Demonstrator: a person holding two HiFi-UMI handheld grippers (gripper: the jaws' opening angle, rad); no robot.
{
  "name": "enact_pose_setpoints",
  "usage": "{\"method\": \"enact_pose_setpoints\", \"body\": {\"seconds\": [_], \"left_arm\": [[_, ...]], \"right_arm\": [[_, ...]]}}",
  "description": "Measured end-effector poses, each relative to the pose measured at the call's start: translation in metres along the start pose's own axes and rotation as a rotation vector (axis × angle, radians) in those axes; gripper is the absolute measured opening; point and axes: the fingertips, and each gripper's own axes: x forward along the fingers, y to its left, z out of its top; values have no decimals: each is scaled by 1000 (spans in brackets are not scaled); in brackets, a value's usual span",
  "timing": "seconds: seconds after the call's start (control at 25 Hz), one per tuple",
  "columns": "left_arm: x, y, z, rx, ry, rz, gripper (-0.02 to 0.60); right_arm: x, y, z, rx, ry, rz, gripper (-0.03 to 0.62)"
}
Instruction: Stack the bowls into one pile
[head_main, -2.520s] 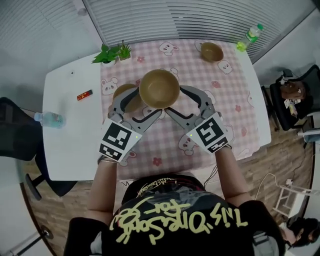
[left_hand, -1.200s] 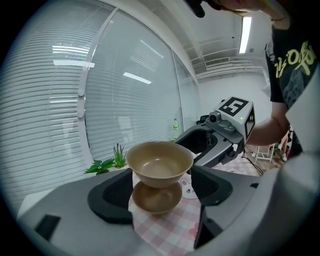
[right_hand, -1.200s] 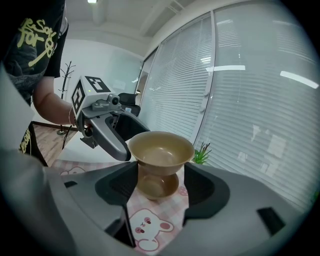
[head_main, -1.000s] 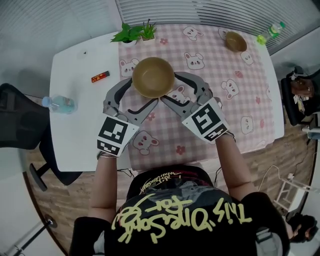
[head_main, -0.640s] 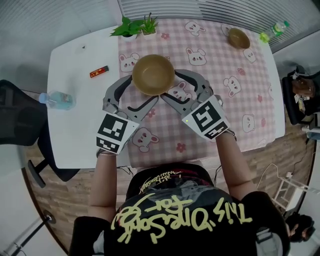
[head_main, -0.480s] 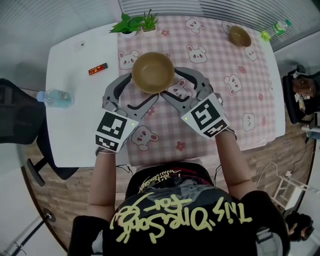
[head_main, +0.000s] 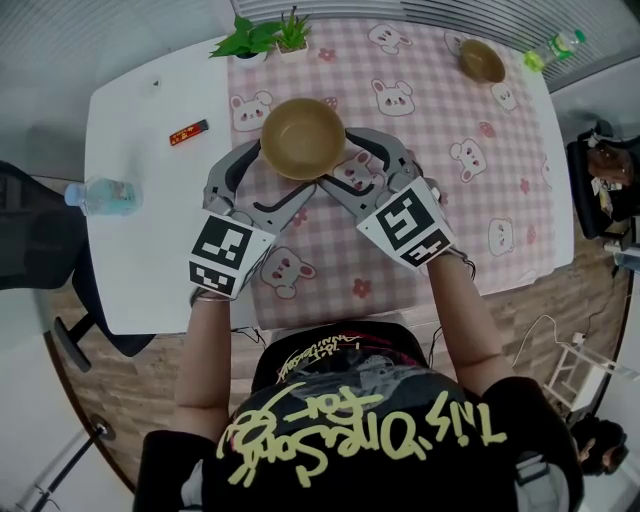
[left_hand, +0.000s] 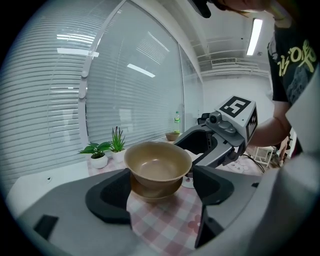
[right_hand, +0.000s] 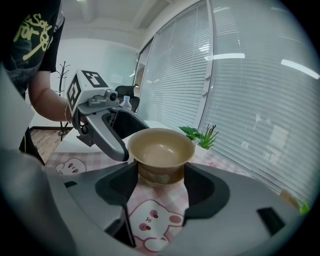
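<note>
**Stacking two of three bowls, seen from the head and both grippers.** The upper bowl sat nested in the lower bowl, and this two-bowl stack appeared to rest on the pink checked cloth, near its left border. The right gripper had its jaws pressed against both sides of the stack, just under the upper bowl's flare. The left gripper had its jaws wide round the same stack, one against the lower bowl and the other seemingly a sliver clear, so a grip there could not be confirmed.

A third bowl stood alone, well apart at the far right corner, so the pile was judged about half built. Releasing the stack and uniting it with that bowl remained.

The cloth between stack and third bowl lay open. The third bowl stood near the surface edge, beside a green bottle. Potted plants stood behind the stack. A water bottle and a small red object lay on the bare white part at the left.
</note>
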Motion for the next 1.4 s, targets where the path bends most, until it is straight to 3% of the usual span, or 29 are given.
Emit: {"method": "enact_pose_setpoints", "body": {"seconds": [0.76,1.4], "left_arm": [[10,5,-14,-49,39,-25,400],[13,5,-24,-39,77,-37,400]], "right_arm": [[10,-1,-9,2,30,18,273],[13,3,-16,20,43,43,273]]}}
